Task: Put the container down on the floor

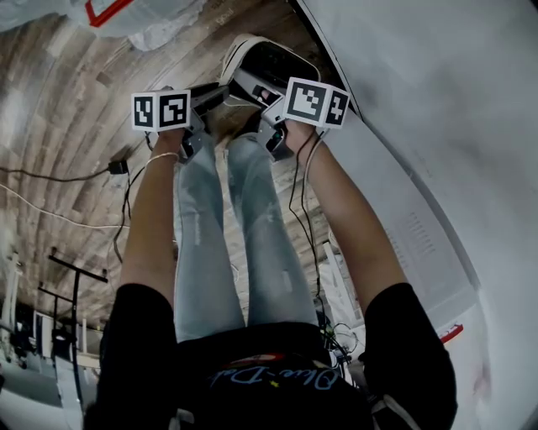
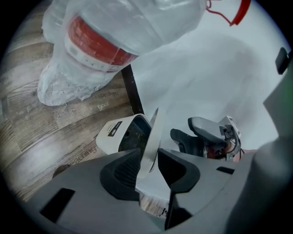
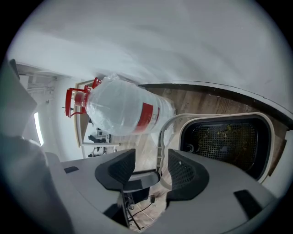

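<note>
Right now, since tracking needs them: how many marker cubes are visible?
2. One marker cube on the left gripper, at the head view's left; the other on the right gripper, both near the white container. None seems hidden.

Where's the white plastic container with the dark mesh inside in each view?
Head view: white plastic container with dark mesh inside, top centre.
Left gripper view: container lower centre-left.
Right gripper view: container right of centre.
Shared landmark: plastic-wrapped clear bottle with red band.

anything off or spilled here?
Nothing spilled or broken. The container looks intact; the left gripper clamps its handle, and the right gripper stands open around it. Only loose cables trail across the floor.
</note>
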Available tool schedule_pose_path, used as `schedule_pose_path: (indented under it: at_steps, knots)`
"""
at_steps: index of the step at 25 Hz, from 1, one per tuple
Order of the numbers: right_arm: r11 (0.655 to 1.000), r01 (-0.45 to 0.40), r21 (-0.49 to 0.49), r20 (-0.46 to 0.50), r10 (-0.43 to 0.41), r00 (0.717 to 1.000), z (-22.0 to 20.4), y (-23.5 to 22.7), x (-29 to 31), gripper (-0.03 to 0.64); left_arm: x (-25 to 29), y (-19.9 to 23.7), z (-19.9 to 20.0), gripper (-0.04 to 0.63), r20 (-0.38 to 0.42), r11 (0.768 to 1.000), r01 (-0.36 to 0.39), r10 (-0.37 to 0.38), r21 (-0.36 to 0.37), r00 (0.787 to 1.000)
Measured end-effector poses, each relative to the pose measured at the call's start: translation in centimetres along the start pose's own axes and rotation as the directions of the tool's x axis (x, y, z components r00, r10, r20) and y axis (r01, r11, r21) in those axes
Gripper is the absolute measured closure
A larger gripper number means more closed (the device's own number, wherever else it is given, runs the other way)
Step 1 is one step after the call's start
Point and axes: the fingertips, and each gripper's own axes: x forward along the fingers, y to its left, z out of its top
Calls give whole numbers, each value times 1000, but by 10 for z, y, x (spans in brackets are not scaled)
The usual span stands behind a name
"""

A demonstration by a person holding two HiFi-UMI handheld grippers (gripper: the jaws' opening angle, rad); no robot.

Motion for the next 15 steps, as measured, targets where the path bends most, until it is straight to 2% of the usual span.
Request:
schedule_pose_path:
  at_steps: [9,12,15]
  knots:
    - [999,12,29,13,-13,1000,-7,-6,-4,425,-5,8,1,483,24,999,-42,42,-12,999]
    - [1000,-2,16,17,2,1000,-7,-5,-5,425,-12,18,2,497,40,996,-83,84,-8,996]
    - [1000,-13,-15,13,13,1000,-7,0,-8,423,-22,21,7,508,77,996,-90,92,-28,993]
